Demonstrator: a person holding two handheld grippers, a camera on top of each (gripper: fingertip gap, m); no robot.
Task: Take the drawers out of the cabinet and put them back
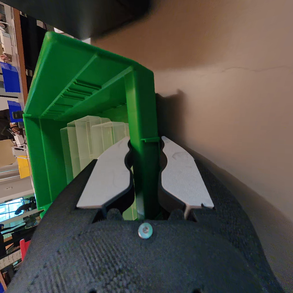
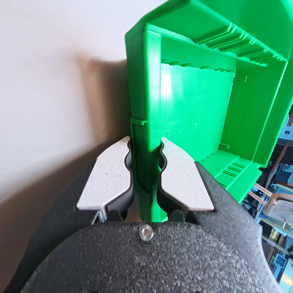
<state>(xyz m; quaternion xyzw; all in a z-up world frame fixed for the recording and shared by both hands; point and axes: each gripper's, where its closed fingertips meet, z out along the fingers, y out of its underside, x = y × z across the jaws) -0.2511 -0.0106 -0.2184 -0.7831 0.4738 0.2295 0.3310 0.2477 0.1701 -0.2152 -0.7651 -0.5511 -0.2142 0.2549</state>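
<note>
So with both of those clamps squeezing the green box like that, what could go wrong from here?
1. Each hand-held gripper pinches only a thin side wall of the green cabinet, so it could slip or twist.
2. The clear drawers inside look loose and might slide out if it tips.

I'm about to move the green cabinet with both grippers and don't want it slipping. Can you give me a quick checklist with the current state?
1. Left gripper shut on a side wall of the green cabinet: ok.
2. Right gripper shut on the opposite wall: ok.
3. Walls seated deep between the fingers: ok.
4. Clear drawers secured inside: cannot tell.
5. Cabinet resting on a surface: cannot tell.
</note>
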